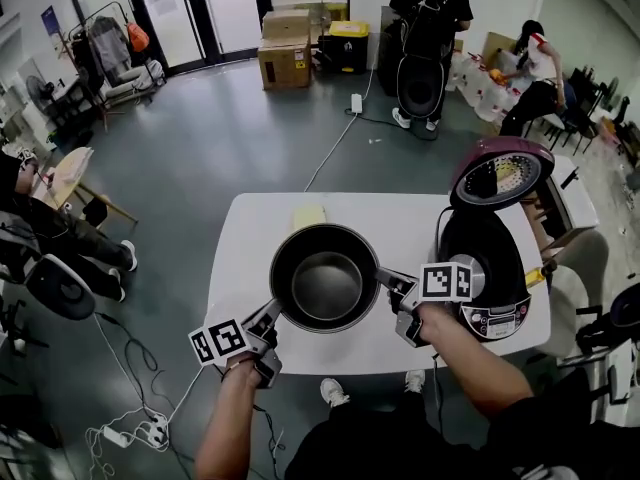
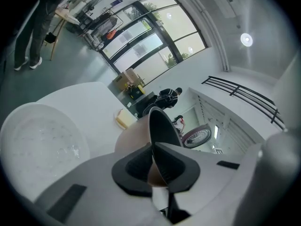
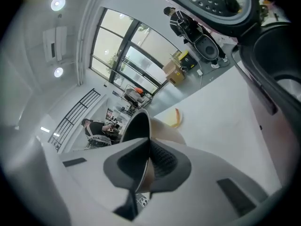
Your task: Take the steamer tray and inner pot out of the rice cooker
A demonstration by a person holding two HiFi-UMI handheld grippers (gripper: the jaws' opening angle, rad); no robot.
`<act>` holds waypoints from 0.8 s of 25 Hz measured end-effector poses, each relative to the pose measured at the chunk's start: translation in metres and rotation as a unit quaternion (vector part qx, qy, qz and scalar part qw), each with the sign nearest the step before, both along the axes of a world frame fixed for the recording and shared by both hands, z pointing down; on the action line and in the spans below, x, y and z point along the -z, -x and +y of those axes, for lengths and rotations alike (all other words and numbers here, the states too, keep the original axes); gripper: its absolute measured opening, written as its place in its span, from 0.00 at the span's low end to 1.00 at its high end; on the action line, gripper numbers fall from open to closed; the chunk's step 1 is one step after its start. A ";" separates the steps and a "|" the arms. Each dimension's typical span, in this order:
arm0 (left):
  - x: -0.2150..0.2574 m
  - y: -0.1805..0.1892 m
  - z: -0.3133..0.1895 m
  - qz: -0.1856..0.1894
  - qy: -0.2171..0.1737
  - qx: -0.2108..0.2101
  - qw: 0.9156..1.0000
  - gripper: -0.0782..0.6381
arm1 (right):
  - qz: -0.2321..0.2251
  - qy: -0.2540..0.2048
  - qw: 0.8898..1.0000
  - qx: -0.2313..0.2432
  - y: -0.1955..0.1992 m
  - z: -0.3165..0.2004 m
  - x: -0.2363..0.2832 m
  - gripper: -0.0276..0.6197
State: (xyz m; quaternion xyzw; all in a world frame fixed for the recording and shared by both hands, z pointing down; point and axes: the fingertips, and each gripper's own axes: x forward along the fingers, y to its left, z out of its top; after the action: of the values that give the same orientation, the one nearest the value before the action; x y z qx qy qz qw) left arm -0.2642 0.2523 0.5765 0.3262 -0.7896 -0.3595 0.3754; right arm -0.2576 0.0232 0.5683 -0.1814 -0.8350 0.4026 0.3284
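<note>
The dark, round metal inner pot (image 1: 325, 278) was held by its thin rim alone above the white table (image 1: 400, 218), just left of the black-and-purple rice cooker (image 1: 490, 268). It was judged that it could tilt or slip if either pinch were eased or one side were set down first. The left gripper (image 1: 270, 317) and right gripper (image 1: 394, 282) were clamped nearly closed on opposite rim edges, black ribbed pads (image 2: 176, 164) pressed against the pot wall. A pale round tray (image 2: 40, 140), probably the steamer tray, lay on the table.
</note>
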 end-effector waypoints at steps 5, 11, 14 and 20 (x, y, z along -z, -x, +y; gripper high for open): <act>-0.035 0.009 0.013 0.028 0.002 0.009 1.000 0.13 | 0.022 -0.006 1.000 -0.002 0.010 0.013 -0.032 0.06; -0.063 0.016 0.012 0.049 0.005 0.015 0.999 0.13 | 0.051 0.002 0.999 -0.003 0.012 0.013 -0.064 0.06; -0.070 0.018 0.008 0.054 0.008 0.017 0.998 0.13 | 0.061 0.003 0.998 -0.002 0.012 0.009 -0.075 0.06; -0.078 0.018 0.008 0.064 -0.002 0.029 0.998 0.13 | 0.070 0.005 0.997 -0.009 0.012 0.007 -0.087 0.06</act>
State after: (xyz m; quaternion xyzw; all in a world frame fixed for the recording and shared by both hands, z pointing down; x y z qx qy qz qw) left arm -0.2818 0.2600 0.6542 0.2799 -0.7726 -0.3918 0.4138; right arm -0.2700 0.0306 0.6556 -0.1470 -0.8095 0.4210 0.3819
